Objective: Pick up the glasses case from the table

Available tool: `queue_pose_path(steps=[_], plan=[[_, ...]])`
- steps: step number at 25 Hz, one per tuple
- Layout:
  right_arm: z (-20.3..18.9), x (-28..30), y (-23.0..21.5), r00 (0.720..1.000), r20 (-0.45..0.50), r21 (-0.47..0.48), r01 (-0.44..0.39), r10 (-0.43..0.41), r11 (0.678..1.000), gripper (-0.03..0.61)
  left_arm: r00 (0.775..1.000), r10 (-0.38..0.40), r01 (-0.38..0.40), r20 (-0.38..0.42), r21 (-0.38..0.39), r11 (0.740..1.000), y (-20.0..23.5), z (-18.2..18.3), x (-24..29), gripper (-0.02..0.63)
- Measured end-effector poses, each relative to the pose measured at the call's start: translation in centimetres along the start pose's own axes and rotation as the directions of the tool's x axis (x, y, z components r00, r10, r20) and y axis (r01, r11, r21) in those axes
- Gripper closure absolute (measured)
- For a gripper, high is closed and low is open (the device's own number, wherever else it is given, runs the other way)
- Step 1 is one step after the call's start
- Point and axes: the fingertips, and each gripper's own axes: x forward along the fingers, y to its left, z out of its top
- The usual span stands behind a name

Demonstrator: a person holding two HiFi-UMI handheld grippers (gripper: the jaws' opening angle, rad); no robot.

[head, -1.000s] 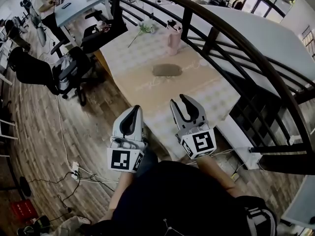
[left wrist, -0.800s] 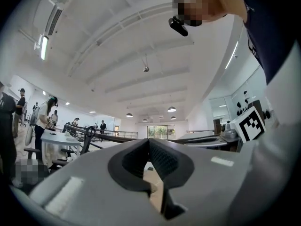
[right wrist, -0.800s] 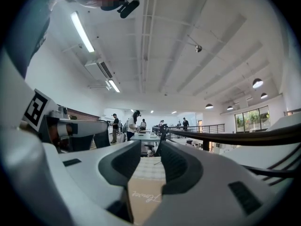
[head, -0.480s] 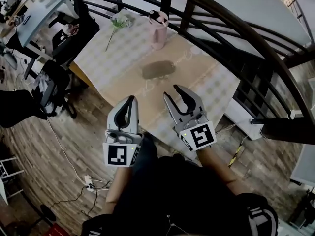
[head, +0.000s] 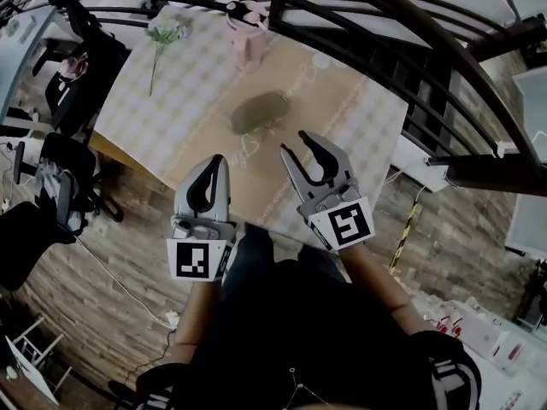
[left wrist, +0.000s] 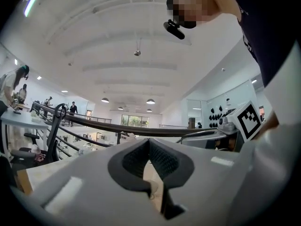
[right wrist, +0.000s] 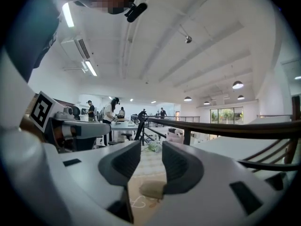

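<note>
Inventory of what lies before you:

1. Left gripper [head: 217, 162]. You hold it over the near left edge of the table [head: 376, 118], pointing toward the far side. Its 2 jaws are clenched, tips meeting, with nothing caught between them. Its marker cube faces up toward your head.

2. Right gripper [head: 295, 142]. You hold it just to the right of the left one, over the near part of the table. Its 2 jaws stand apart and released, gripping nothing. In the right gripper view the gap between the pads frames the cloth and the case beyond them.

3. Glasses case [head: 259, 112]. 1 oval, grey-brown piece, lying flat on the plain tan band down the middle of the table. It sits beyond both grippers, closer to the right one, and is touched by neither.

4. Pink bottle [head: 248, 26]. 1, upright at the far edge of the table, close to the dark railing [head: 402, 49].

5. Flower [head: 158, 45]. 1 stem, lying on the checked cloth at the far left, well apart from the case.

6. Office chairs [head: 64, 156]. Black, on the wooden floor [head: 102, 297] to the left of the table.
</note>
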Motion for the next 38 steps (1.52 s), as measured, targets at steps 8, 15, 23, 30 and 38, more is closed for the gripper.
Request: queue_pose_path(steps=[8, 15, 23, 30, 38], plan=[[-1.7, 1.4, -0.4, 0.995, -0.061, 0.022, 0.076, -0.074, 0.997, 0.465, 0.997, -0.076, 0.076, -0.015, -0.020, 0.997, 2.1, -1.1, 1.8, 0.603], [-2.3, 1.8, -0.5, 0.995, -0.063, 0.043, 0.078, -0.075, 0.996, 0.465, 0.997, -0.076, 0.076, -0.032, -0.027, 0.997, 2.4, -1.9, 2.0, 0.603], [-1.5, 2.6, -1.8, 0.999, -0.012, 0.053, 0.051, -0.050, 0.997, 0.465, 0.997, -0.068, 0.069, -0.029, 0.021, 0.997, 1.5, -1.2, 3.2, 0.603], [-2.3, 2.9, -3.8, 1.000, 0.009, 0.090, 0.027, -0.028, 0.996, 0.465, 0.994, -0.088, 0.090, -0.060, 0.024, 0.996, -0.2, -0.6, 6.2, 0.603], [-3.7, 3.8, -5.7, 0.999, 0.035, 0.116, 0.009, -0.013, 0.993, 0.465, 0.988, -0.134, 0.138, -0.072, 0.054, 0.989, -1.4, -0.3, 9.5, 0.603]])
